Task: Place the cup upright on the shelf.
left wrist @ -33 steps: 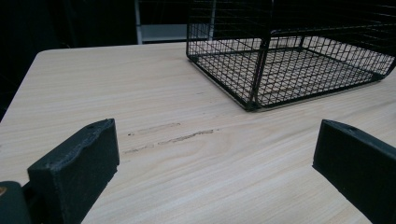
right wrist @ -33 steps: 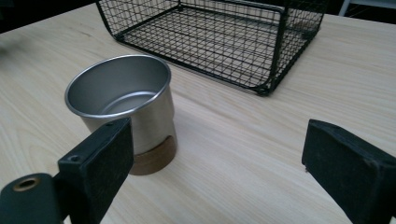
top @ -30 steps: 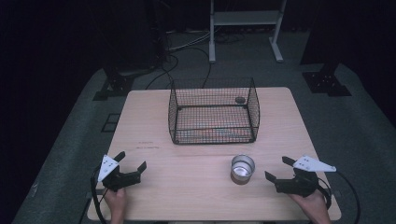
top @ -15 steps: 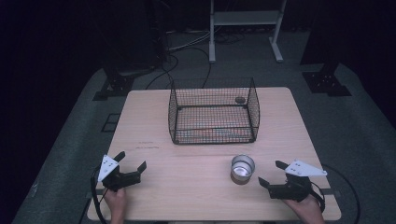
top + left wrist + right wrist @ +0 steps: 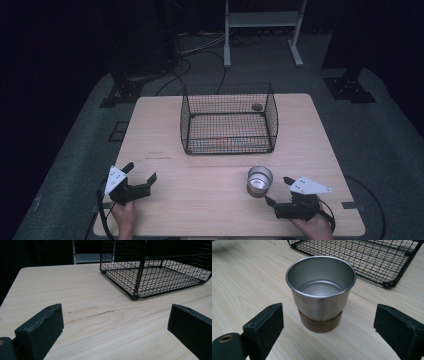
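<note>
A steel cup (image 5: 259, 181) with a brown band round its base stands upright on the wooden table (image 5: 200, 200), in front of a black wire basket (image 5: 227, 120). My right gripper (image 5: 278, 190) lies just right of the cup, near the front edge, with its jaws pointing at it. In the right gripper view the cup (image 5: 320, 290) is empty and sits just ahead of the gap of my open right gripper (image 5: 329, 315), touching neither jaw. My left gripper (image 5: 141, 171) rests open at the front left; in its own view the left gripper (image 5: 115, 320) has bare table between the jaws.
The basket (image 5: 155, 277) holds a small dark round object (image 5: 257, 107) at its back right corner. A faint scratch (image 5: 92, 313) marks the tabletop ahead of the left gripper. A white metal stand (image 5: 262, 30) and cables are on the floor beyond the table.
My right gripper has slid left and a little toward the front edge, ending closer to the cup. The left gripper, cup and basket have not moved.
</note>
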### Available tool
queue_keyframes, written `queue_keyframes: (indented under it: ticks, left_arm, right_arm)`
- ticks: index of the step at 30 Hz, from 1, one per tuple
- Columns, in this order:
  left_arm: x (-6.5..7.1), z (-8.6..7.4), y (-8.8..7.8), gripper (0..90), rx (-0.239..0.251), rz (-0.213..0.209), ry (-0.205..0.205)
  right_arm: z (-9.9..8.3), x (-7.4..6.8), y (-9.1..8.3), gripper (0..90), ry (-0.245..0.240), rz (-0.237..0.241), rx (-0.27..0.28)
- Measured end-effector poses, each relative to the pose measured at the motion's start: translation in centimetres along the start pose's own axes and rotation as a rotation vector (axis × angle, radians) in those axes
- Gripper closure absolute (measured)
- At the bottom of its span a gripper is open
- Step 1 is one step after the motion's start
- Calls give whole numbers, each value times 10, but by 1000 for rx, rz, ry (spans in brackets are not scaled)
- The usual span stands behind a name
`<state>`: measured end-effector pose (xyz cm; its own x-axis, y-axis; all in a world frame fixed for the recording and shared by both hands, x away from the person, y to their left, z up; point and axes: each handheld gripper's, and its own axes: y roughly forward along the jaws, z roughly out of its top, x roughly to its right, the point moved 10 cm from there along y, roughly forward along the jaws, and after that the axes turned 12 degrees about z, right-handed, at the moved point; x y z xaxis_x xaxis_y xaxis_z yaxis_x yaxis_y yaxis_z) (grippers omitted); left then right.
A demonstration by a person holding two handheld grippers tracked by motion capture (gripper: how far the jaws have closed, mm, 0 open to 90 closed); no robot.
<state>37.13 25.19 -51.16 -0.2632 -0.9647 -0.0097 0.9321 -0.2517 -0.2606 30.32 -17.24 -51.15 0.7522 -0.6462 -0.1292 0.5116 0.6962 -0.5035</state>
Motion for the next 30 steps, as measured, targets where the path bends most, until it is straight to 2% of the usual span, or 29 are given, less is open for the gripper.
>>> queue_keyframes:
  ticks: [1, 2, 8, 16, 26, 27, 28, 29, 30]
  left_arm:
    - [0, 0, 0, 0, -1, 0, 0]
    - [0, 0, 0, 0, -1, 0, 0]
    - [0, 0, 0, 0, 0, -1, 2]
    - [0, 0, 0, 0, 1, -1, 2]
    - [0, 0, 0, 0, 0, -1, 1]
    - [0, 0, 0, 0, 0, -1, 1]
    - [0, 0, 0, 0, 0, -1, 1]
    - [0, 0, 0, 0, -1, -1, 1]
    - [0, 0, 0, 0, 0, -2, 1]
  right_arm:
    - [0, -2, 3, 84, 6, -1, 5]
    - [0, -3, 7, 54, 5, -30, 5]
    - [-2, -5, 21, 30, 23, -66, -4]
    - [1, -4, 34, 28, 36, -74, -10]
    - [9, 0, 50, 28, 31, -118, -5]
    - [11, 1, 51, 32, 26, -125, -4]
    - [12, 2, 52, 72, 20, -126, -6]
    - [13, 1, 52, 174, 13, -117, -5]
    - [15, 0, 52, 178, 9, -108, 0]
